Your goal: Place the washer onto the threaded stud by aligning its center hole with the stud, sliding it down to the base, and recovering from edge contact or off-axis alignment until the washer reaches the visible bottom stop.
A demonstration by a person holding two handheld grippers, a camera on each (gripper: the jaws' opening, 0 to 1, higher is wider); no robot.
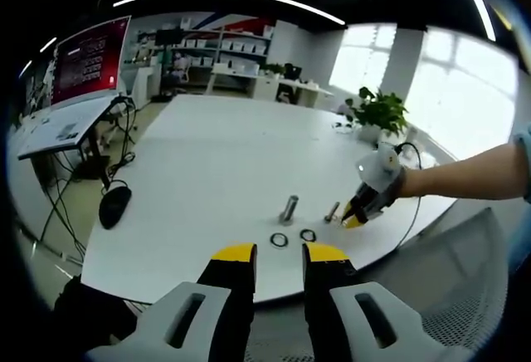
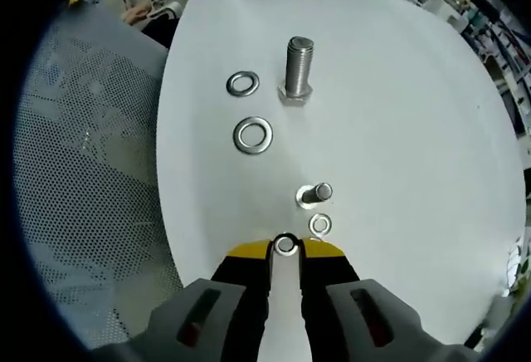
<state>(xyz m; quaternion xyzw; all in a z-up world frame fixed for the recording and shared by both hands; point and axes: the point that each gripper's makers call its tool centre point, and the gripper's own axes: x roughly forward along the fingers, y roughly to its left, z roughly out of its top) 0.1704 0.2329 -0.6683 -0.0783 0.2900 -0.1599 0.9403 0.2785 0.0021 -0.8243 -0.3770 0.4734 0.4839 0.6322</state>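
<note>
Fig.: Right gripper [image 2: 284, 250] low over white bench [image 2: 398, 113], pinching a small washer [image 2: 285, 245] betw. its yellow tips.

Detail: Jaws nearly closed on washer; small threaded stud [image 2: 315, 193] stands just ahead, w/ a second small washer [image 2: 320, 225] lying beside it. Farther off: large bolt [image 2: 299, 71] upright, two large washers [image 2: 253, 135] flat nearby. Left gripper [image 1: 278, 253] hovers off bench edge, jaws slightly apart, holding nothing. Forearm [image 1: 465, 171] reaches in level from the right in left gripper view.
</note>
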